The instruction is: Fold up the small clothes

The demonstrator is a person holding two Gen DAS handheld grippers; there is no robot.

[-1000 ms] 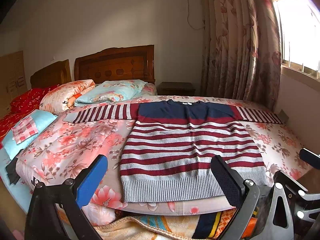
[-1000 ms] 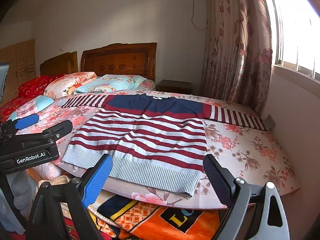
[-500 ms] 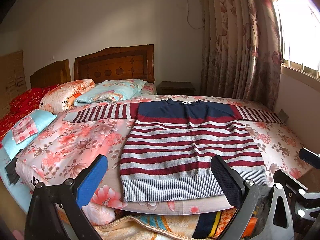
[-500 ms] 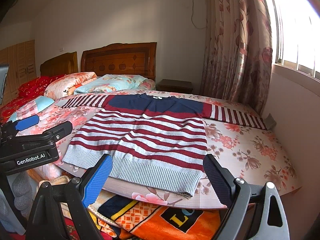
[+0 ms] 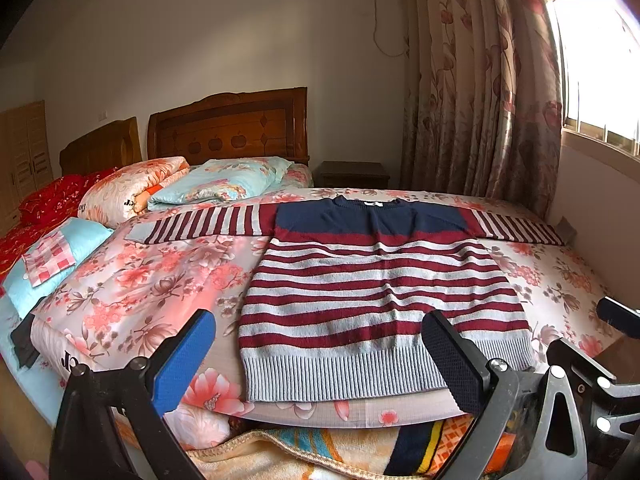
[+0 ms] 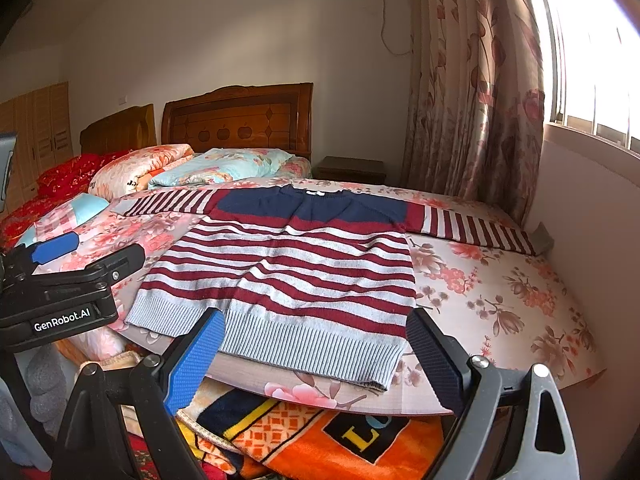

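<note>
A striped sweater [image 5: 380, 288], maroon and grey with a navy yoke, lies flat on the flowered bed cover [image 5: 140, 280], both sleeves spread straight out sideways. Its ribbed grey hem faces me at the near edge. My left gripper [image 5: 320, 348] hovers open just in front of the hem's left half, holding nothing. In the right wrist view the same sweater [image 6: 288, 272] fills the middle. My right gripper [image 6: 316, 340] stands open before the hem's right half, apart from it. The left gripper's body [image 6: 60, 292] shows at the left edge of that view.
Pillows and a rolled quilt [image 5: 132, 192] sit by the wooden headboard [image 5: 228, 128]. A folded light-blue cloth with a pink checked piece [image 5: 52, 256] lies at the left. A nightstand [image 5: 352, 174], curtain [image 5: 480, 100] and wall [image 6: 592, 220] bound the right. An orange blanket [image 6: 320, 440] hangs below the near edge.
</note>
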